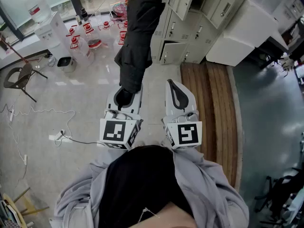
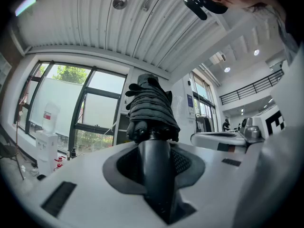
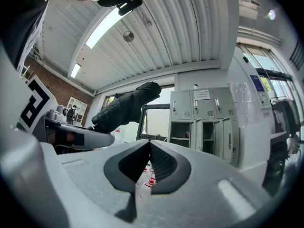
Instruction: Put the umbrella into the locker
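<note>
One folded umbrella [image 1: 137, 37] is gripped by the left tongs [image 1: 124, 99], its handle mostly hidden between them; the right tongs [image 1: 178, 95] are closed and empty; the lockers [image 1: 190, 13] are cut off above.

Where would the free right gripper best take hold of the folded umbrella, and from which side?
Probably around the umbrella just past its handle, from the right: the left gripper clamps the handle, and the right gripper sits alongside there, empty.

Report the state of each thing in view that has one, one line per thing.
Umbrella: folded shut, held by its handle.
Left hand-held gripper: shut on the umbrella's handle.
Right hand-held gripper: shut, empty.
Lockers: several doors open.
Folding chair: unfolded, standing.
</note>
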